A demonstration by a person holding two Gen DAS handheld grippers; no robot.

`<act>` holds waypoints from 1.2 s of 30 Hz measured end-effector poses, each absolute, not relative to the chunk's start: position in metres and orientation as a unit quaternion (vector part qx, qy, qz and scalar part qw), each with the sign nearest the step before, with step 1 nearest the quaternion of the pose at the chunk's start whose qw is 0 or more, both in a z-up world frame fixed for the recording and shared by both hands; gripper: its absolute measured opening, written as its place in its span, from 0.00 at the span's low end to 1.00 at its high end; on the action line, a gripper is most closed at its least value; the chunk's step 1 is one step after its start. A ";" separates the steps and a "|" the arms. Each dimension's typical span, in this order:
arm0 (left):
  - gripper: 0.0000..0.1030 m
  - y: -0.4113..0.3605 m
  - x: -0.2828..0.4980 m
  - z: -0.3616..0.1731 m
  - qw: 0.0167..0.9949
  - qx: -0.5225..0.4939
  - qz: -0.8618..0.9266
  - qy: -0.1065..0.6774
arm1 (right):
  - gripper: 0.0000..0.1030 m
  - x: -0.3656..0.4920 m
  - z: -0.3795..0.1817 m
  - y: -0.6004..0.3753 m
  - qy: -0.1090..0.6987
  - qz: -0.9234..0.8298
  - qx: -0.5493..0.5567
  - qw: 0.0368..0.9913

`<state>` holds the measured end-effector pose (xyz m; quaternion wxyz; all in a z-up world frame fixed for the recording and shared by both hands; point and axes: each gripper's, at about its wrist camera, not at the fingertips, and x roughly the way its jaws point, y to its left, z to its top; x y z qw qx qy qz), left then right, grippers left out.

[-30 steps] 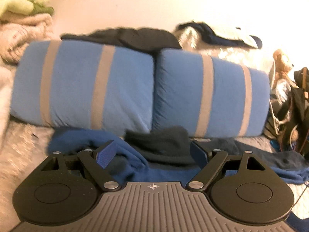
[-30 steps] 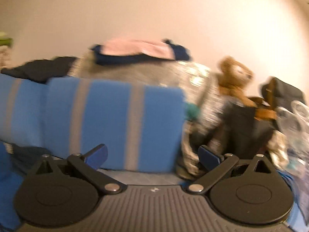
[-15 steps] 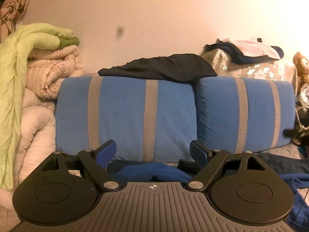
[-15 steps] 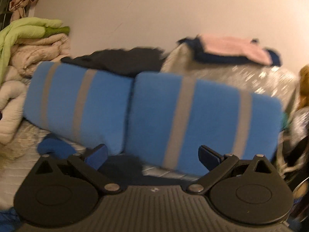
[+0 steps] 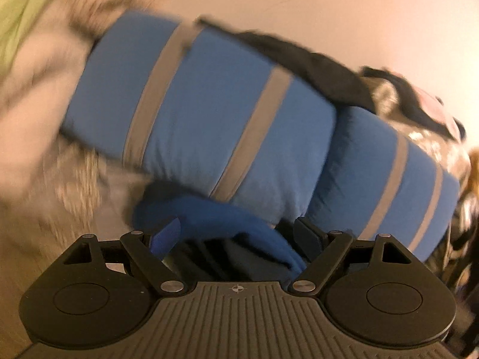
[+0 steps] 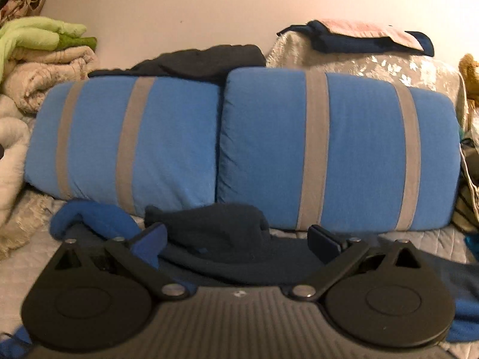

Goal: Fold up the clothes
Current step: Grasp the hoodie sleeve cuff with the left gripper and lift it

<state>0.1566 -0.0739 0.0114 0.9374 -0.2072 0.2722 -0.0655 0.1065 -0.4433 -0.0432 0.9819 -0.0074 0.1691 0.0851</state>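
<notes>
The bed, covered by a pale quilted bedspread [image 6: 413,240], carries two blue pillows with grey stripes [image 6: 338,149] standing side by side, and a crumpled blue fleece garment [image 6: 98,218] lying before them.

Both wrist cameras are looking forward, low over the bed, close to two blue grey-striped pillows [image 6: 239,146] [image 5: 209,125] against the wall. Left view is sitting tilted and blurred; right view level. Both are sharing the pillows.
</notes>
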 end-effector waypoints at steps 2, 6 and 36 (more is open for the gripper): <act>0.81 -0.056 0.170 -0.008 0.917 -0.270 -0.064 0.285 | 1.00 0.111 -0.055 -0.443 0.194 0.082 -0.018 0.977; 0.80 -0.023 0.197 -0.045 0.875 -0.379 -0.046 0.297 | 1.00 0.118 -0.061 -0.451 0.214 0.068 -0.003 0.974; 0.10 0.004 0.252 -0.092 0.840 -0.436 0.068 0.315 | 1.00 0.113 -0.057 -0.439 0.172 0.123 -0.078 0.974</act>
